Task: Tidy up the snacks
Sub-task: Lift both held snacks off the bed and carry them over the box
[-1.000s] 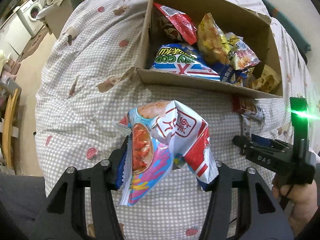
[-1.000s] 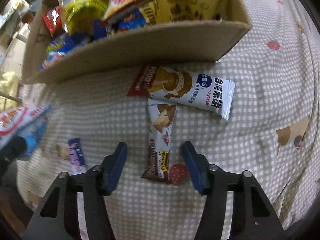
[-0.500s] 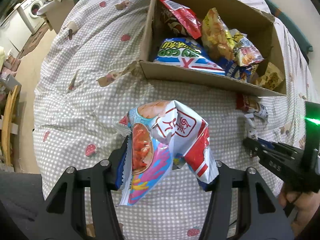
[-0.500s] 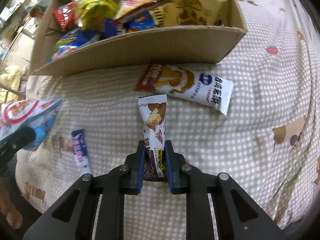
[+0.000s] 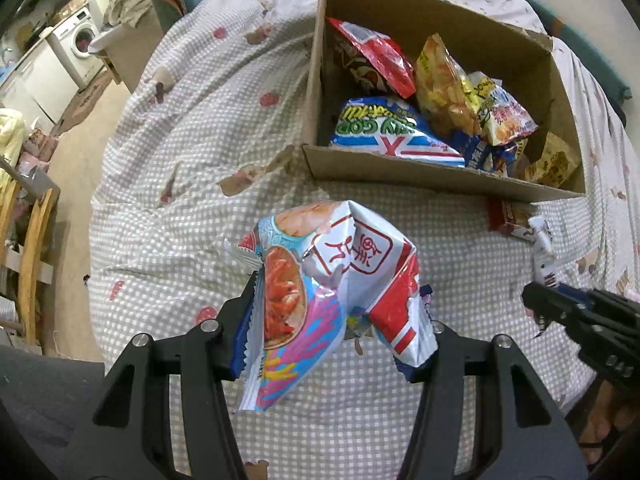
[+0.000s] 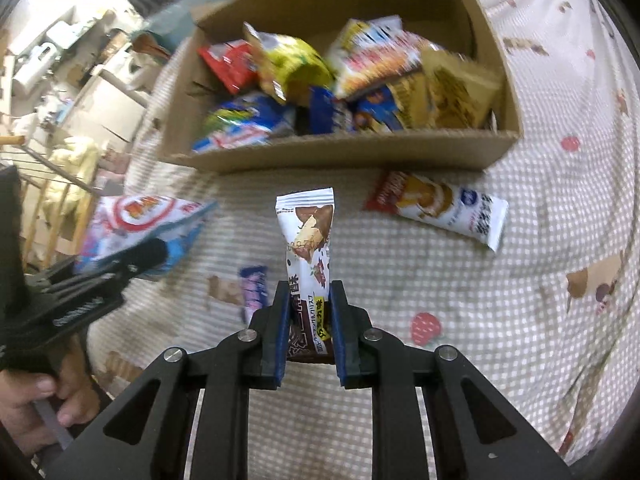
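The left tool is gripping a crumpled shrimp chip bag between its blue pads, the bag bulging up and forward above the checked cloth. The right tool is pinching the lower end of a slim chocolate wafer bar, which is standing upright out of the narrow jaws. Just left of that tool a small purple packet is lying on the cloth; ahead and to its right a long cream-cake wrapper is resting close to the cardboard box. Farther ahead, the box is holding a heap of mixed snack bags.
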`<state>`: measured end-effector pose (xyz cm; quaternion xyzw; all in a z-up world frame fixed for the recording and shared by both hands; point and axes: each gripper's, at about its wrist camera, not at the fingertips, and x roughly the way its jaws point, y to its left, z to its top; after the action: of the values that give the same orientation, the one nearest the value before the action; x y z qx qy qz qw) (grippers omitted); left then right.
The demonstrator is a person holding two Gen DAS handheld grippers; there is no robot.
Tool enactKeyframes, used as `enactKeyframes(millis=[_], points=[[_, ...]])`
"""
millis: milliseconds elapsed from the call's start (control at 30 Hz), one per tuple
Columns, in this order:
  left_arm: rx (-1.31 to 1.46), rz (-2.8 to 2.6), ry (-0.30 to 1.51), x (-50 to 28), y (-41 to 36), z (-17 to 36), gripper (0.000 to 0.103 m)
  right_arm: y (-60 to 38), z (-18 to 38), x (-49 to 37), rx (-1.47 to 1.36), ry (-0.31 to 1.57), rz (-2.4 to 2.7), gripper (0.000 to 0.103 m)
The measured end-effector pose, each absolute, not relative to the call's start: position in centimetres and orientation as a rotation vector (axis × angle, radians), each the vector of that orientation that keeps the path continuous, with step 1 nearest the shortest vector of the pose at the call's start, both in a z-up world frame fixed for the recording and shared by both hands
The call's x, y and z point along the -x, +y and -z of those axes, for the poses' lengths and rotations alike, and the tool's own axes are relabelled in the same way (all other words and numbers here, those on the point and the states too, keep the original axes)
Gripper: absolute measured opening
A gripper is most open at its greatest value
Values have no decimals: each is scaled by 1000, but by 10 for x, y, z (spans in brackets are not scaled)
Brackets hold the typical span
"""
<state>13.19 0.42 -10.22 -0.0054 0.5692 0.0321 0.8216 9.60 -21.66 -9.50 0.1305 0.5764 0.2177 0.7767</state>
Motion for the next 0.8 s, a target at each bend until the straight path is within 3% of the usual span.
enactKeyframes(millis=[367, 800], points=[[-42, -93, 1023, -122, -4, 56, 51, -239, 38, -95, -326, 967, -455, 19], [-50, -22, 886, -140, -16, 17, 51, -273, 12, -112, -407, 839, -399, 19]])
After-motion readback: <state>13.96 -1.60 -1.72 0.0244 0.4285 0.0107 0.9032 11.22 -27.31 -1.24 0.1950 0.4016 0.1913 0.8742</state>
